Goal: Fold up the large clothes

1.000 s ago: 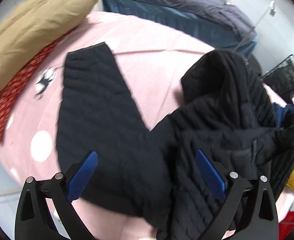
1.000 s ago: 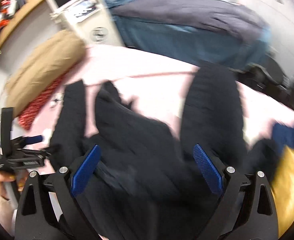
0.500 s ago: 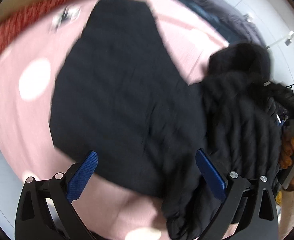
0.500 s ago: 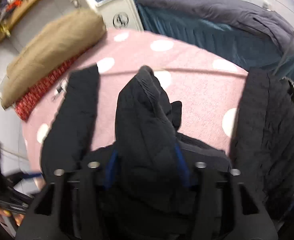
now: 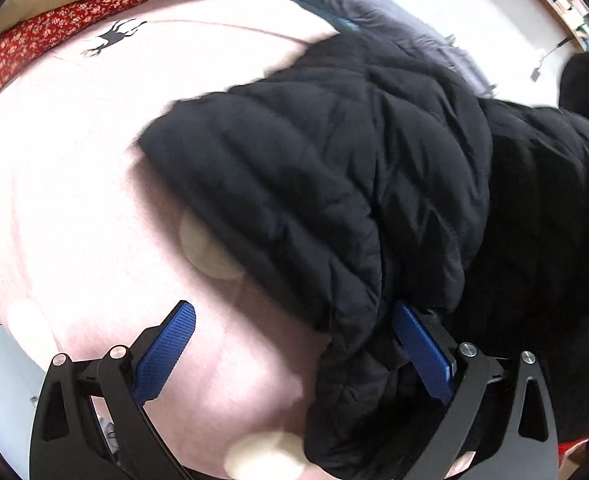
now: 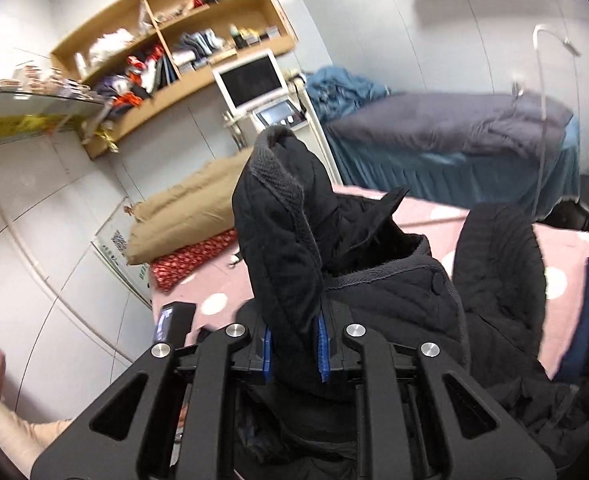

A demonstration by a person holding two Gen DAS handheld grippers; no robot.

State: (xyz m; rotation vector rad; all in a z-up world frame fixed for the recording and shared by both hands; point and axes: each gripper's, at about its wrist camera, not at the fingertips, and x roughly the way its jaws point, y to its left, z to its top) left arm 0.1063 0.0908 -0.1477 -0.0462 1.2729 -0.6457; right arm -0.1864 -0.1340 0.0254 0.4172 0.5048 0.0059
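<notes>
Gripping a thick fold of the black jacket (image 6: 394, 292), the right gripper (image 6: 294, 354) holds it lifted above the pink bed (image 6: 434, 208), its blue pads (image 6: 323, 354) squeezed hard against the padding with the ribbed edge (image 6: 290, 196) standing up between them. The rest of the garment hangs below and spills back onto the spotted cover, one sleeve (image 6: 498, 272) lying flat to the right of the raised part.

On the other side, the left gripper (image 5: 294, 350) stands wide open and holds nothing. Its right pad (image 5: 422, 354) sits right at a loose flap of the jacket (image 5: 334, 184), perhaps brushing it, while the left pad (image 5: 164, 354) hovers over bare pink cover (image 5: 74, 200). Seen from this wrist, the quilted bulk runs from the near right up and away across the bed, its long edge slanting from the open jaws toward the far side.

The jacket therefore lies mostly to the right of the left tool, and that hanging flap is the nearest cloth to it. A small shift rightward would likely bring the flap between the pads; closing where it stands might catch only the edge. A tan pillow (image 6: 186, 208) and red cloth (image 5: 34, 48) lie at the head of the bed, well apart from the work.
</notes>
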